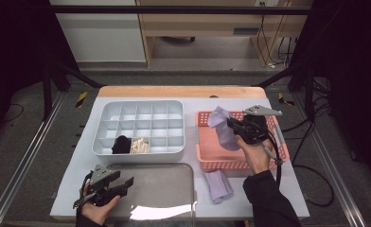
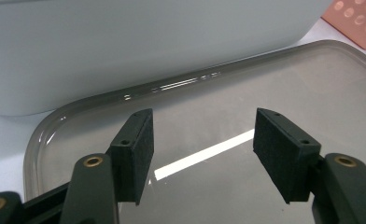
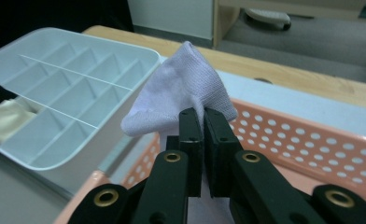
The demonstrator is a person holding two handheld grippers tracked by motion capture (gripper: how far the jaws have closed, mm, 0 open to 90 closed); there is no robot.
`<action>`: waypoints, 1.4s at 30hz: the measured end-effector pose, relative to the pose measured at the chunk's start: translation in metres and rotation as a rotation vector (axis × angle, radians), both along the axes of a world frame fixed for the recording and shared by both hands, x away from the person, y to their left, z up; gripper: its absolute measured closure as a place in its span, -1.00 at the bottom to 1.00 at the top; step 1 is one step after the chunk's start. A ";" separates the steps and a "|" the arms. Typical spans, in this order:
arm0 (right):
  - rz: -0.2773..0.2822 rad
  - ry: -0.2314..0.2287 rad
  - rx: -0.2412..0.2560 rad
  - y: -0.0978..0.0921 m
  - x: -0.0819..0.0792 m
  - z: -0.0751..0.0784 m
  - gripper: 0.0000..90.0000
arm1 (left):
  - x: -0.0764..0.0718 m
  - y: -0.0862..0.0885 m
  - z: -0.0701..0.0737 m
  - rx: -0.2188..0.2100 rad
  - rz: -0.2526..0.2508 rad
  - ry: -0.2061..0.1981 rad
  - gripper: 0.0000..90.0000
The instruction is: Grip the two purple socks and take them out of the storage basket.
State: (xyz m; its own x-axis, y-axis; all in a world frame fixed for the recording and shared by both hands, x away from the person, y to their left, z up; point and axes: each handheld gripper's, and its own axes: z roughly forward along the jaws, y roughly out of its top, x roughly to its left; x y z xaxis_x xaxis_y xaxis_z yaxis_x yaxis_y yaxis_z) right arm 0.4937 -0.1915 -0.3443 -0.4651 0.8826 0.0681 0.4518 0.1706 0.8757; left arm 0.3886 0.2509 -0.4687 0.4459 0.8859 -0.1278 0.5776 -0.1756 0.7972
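A lilac sock (image 1: 223, 127) (image 3: 186, 91) hangs over the pink perforated basket (image 1: 207, 163) (image 3: 312, 144), pinched in my right gripper (image 1: 231, 124) (image 3: 202, 116), which is shut on it. Another lilac sock (image 1: 218, 185) lies on the table in front of the basket. My left gripper (image 1: 129, 182) (image 2: 202, 140) is held open with nothing between its jaws, low over the left part of the grey tray (image 1: 174, 189) (image 2: 340, 79). The white divided organiser (image 1: 138, 106) (image 3: 73, 88) holds a black sock (image 1: 121, 144) and a cream sock (image 1: 139, 145) (image 3: 3, 119) in two front cells.
The table's wooden far edge (image 1: 179, 91) runs behind the organiser and basket. Black frame bars and cables stand to the right of the table. Bare table surface shows at the left of the organiser.
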 end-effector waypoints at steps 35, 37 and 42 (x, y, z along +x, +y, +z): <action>0.128 -0.030 0.073 -0.010 -0.110 -0.017 0.93 | -0.004 -0.004 0.004 -0.009 -0.017 -0.009 -0.17; 0.115 -0.019 0.078 -0.016 -0.113 -0.023 0.93 | -0.004 -0.004 0.004 -0.008 -0.017 -0.013 -0.17; 0.074 0.010 0.071 -0.033 -0.118 -0.035 0.93 | -0.005 -0.003 0.004 -0.007 -0.014 -0.011 -0.17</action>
State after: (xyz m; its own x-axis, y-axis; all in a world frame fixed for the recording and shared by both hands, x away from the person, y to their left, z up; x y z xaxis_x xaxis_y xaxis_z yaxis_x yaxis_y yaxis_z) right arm 0.3757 -0.2243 -0.3796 -0.5276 0.8388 0.1343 0.4488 0.1410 0.8824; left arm 0.3840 0.2482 -0.4643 0.4598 0.8786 -0.1288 0.5661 -0.1783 0.8048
